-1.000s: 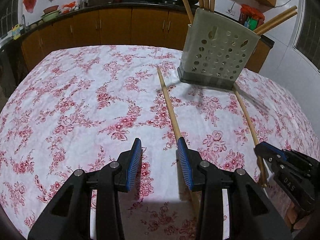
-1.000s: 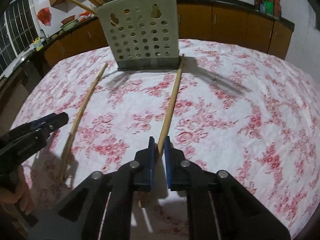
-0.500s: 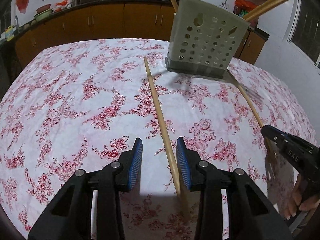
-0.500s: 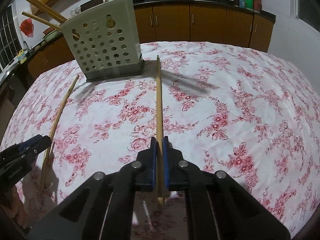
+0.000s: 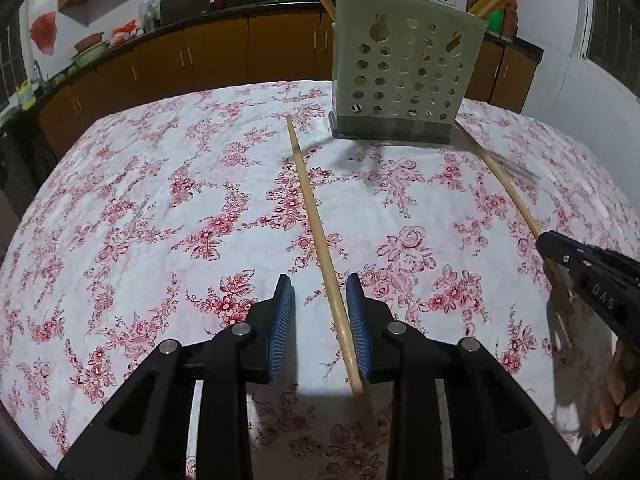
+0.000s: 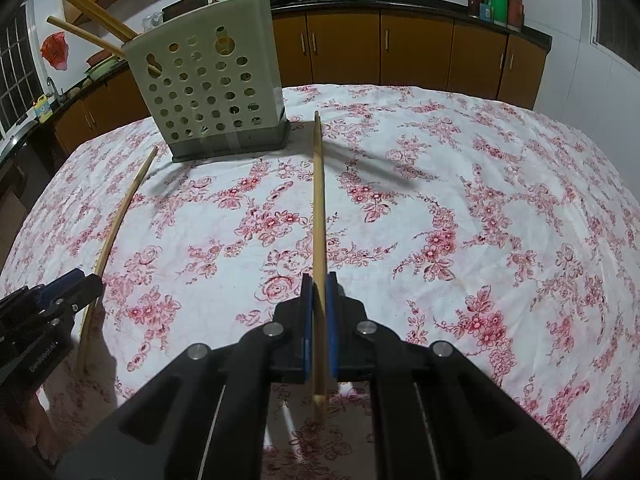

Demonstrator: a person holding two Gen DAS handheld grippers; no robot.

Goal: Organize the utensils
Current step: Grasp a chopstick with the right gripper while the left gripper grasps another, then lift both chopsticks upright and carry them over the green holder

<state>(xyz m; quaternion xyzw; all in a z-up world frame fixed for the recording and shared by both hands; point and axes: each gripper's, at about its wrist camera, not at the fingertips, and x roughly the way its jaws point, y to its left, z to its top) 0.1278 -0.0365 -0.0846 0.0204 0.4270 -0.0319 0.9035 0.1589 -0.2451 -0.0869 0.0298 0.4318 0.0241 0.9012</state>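
A perforated grey-green utensil holder [image 5: 404, 80] stands at the far side of the floral tablecloth, with several wooden chopsticks in it; it also shows in the right wrist view [image 6: 216, 92]. My left gripper [image 5: 320, 304] is open, its jaws on either side of a wooden chopstick [image 5: 312, 216] lying on the cloth. My right gripper [image 6: 319, 300] is shut on a second chopstick [image 6: 318, 200] and holds it pointing towards the holder. That gripper [image 5: 568, 256] and its chopstick [image 5: 504, 184] show at the right of the left wrist view.
The table is covered by a white cloth with red flowers [image 5: 160, 200]. Brown kitchen cabinets [image 6: 420, 52] and a counter with pots run behind the table. The left gripper [image 6: 52, 300] shows at the left edge of the right wrist view.
My left gripper has moved right so the lying chopstick now sits between its open jaws. My right gripper has closed on its chopstick and swung it to point straight ahead.
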